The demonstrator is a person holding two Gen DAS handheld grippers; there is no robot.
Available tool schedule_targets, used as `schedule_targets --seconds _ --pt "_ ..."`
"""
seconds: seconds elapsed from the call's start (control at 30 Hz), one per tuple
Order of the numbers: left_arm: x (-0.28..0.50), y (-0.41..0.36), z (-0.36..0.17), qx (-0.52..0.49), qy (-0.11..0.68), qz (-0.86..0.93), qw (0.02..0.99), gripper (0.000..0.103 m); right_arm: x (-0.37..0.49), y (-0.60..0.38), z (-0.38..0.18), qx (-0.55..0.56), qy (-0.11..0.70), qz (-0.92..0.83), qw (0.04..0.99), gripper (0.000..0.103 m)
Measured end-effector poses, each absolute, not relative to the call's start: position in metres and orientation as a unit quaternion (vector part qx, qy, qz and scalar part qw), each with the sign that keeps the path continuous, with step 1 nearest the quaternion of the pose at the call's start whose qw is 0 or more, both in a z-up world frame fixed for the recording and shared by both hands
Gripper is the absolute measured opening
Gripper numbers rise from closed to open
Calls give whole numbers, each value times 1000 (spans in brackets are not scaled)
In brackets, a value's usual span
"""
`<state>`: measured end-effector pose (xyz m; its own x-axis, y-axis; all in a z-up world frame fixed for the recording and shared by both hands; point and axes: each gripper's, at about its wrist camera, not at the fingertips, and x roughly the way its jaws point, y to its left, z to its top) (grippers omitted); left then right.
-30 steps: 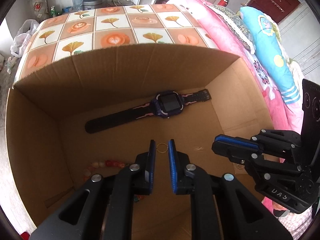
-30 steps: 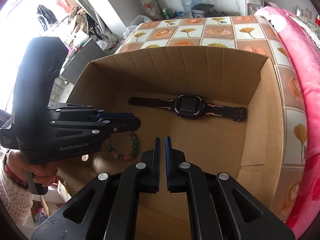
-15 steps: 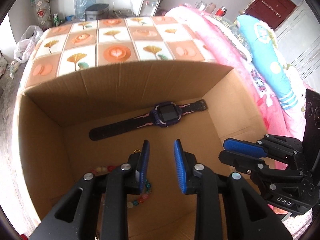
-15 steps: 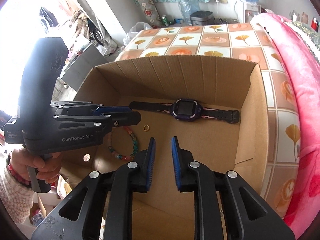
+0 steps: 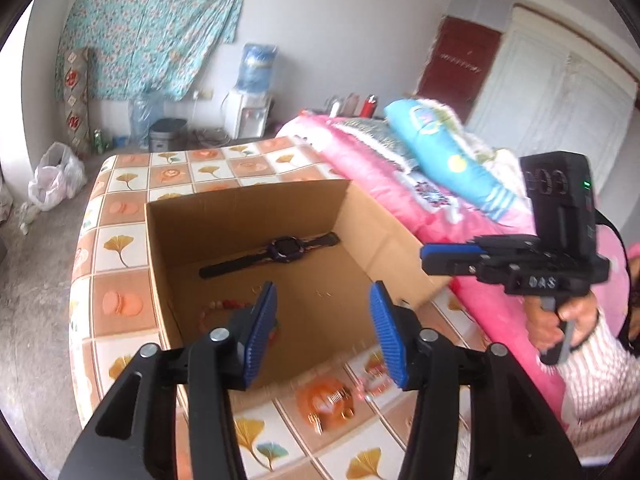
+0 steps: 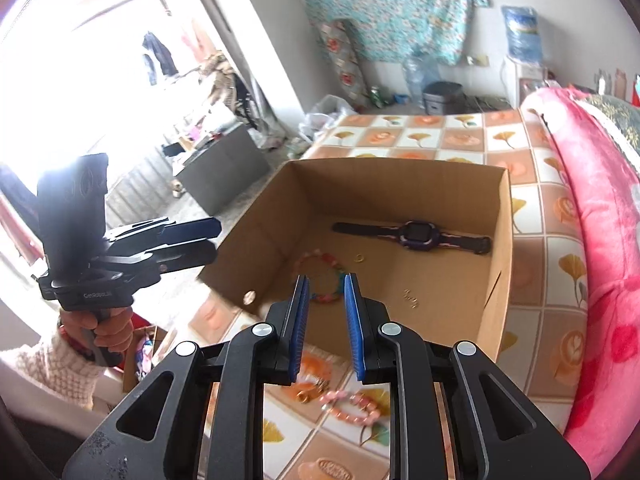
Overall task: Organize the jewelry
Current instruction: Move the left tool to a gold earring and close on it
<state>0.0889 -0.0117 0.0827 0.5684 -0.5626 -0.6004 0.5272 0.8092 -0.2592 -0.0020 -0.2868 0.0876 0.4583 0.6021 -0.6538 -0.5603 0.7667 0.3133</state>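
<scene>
Both tools are between drops: left gripper [image 5: 322,332] has just been opening, nothing between its pads; right gripper [image 6: 326,326] slightly parted, also empty. Watch [image 6: 416,234], beaded bracelet [image 6: 320,276] and ring [image 6: 360,257] lie in the cardboard box [image 6: 502,240]. Next, probably the pink bracelet [image 6: 354,404] on the tablecloth [image 6: 532,216]. Versus a second ago, both have lifted back out of the box

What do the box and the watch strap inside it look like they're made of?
The box looks like plain brown corrugated cardboard, matte, with faint ribbing on the walls. The watch strap looks like soft black rubber or silicone with pink edging, lying flat; can't be certain.
</scene>
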Motion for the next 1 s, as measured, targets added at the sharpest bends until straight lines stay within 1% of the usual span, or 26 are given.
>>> schedule_targets --seconds 0.1,0.23,0.33,0.43,0.53,0.63,0.7,0.73,0.83,0.9,0.93,1.0 --pt "55 1 70 -25 344 -305 887 51 -26 -285 77 34 392 364 844 20" --pt "29 0 34 -24 371 -292 881 51 -48 -279 49 42 415 367 831 20" --pt "24 -10 -1 -28 398 -272 876 51 -56 -271 17 48 444 350 824 20" --pt "22 -28 -32 -6 406 -254 878 51 -63 -261 -13 42 471 318 822 20" --pt "24 -44 -50 20 406 -243 881 51 -66 -256 -27 42 486 296 821 19" --pt "29 -55 -60 54 406 -235 881 45 -67 -253 -35 42 492 287 821 18" --pt "34 -60 -67 74 411 -229 879 36 -66 -253 -35 42 495 283 821 18" --pt "37 -62 -72 78 417 -228 876 33 -66 -252 -33 42 495 282 821 18" --pt "37 -65 -73 97 409 -222 880 27 -70 -254 -29 43 490 282 824 17" --pt "37 -69 -73 115 405 -214 881 18 -69 -253 -29 45 488 283 825 17" --pt "36 -70 -73 123 403 -211 882 16 -69 -255 -31 45 487 282 825 17" --pt "34 -73 -73 132 401 -213 881 5 -69 -256 -31 47 487 281 826 17"
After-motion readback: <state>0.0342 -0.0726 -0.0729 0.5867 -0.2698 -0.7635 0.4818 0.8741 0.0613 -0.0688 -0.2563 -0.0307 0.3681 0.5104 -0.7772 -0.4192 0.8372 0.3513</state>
